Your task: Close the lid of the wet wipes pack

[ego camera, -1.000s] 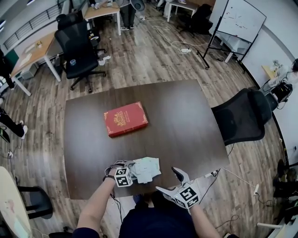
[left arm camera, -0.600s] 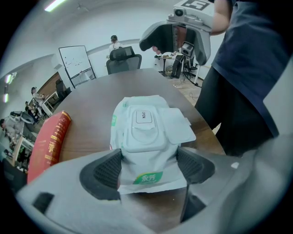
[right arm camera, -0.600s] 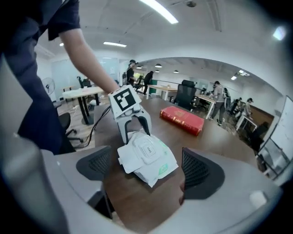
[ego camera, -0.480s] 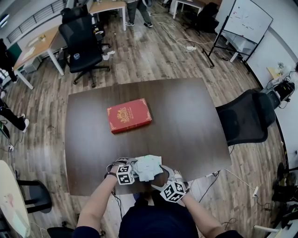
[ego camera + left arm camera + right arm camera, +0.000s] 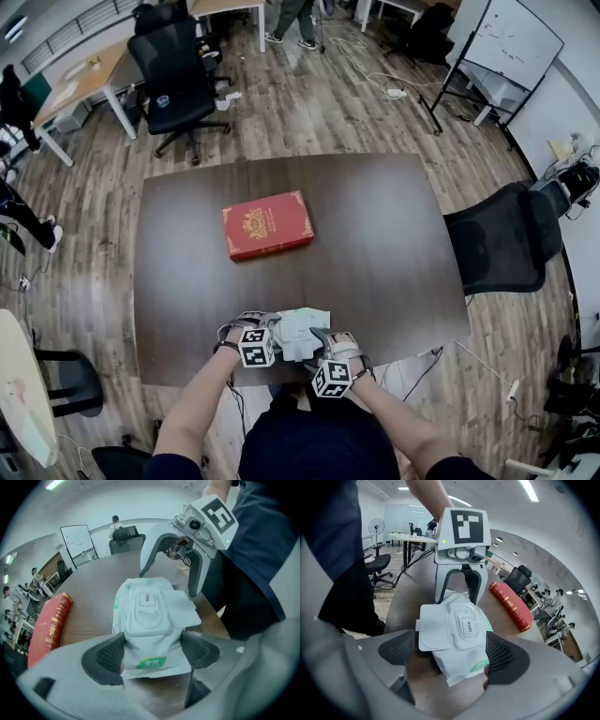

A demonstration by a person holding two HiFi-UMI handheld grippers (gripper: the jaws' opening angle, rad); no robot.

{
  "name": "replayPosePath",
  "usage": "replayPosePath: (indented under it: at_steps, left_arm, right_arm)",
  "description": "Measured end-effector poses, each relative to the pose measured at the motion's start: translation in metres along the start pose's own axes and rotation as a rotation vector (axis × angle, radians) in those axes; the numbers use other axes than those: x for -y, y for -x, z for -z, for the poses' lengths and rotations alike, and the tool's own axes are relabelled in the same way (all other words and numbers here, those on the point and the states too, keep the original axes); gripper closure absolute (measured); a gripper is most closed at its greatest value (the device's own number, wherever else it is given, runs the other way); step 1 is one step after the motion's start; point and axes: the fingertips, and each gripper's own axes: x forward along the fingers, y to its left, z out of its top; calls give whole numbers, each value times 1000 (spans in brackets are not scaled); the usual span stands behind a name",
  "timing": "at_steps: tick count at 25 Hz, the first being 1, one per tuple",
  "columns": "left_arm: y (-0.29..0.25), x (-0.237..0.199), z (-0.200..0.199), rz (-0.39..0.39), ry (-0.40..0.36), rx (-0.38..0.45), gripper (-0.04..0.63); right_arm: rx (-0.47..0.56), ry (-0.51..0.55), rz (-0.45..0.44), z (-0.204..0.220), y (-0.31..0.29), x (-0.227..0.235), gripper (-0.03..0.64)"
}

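The white wet wipes pack (image 5: 300,333) lies near the table's front edge. Its lid (image 5: 183,611) is flipped open, lying flat beside the dispenser plate marked OPEN (image 5: 468,626). My left gripper (image 5: 152,651) is shut on one end of the pack (image 5: 147,620), both pads pressing its sides. Opposite it, my right gripper (image 5: 452,653) straddles the other end. Its jaws are closing with the pack (image 5: 459,644) and the open lid (image 5: 433,629) between them, the pads still apart from both. In the head view the left gripper (image 5: 272,336) and right gripper (image 5: 317,345) meet over the pack.
A red book (image 5: 267,225) lies farther back on the dark wooden table (image 5: 375,253). A black office chair (image 5: 502,239) stands at the table's right side, another (image 5: 178,84) behind it. A whiteboard (image 5: 511,37) and desks stand farther off.
My right gripper came down and left from beyond the table's front edge, rolled over, and now straddles the pack's near end. The left gripper and pack stayed in place.
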Motion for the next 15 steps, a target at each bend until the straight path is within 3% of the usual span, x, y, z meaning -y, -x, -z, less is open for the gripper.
replayPosePath:
  at_steps: [5, 15]
  left_arm:
    - [-3, -4, 2, -21, -9, -3, 213]
    - [-2, 0, 1, 16, 12, 14, 213]
  right_arm:
    - [-77, 40, 15, 11, -17, -1, 143]
    - [-75, 6, 14, 10, -15, 0, 150]
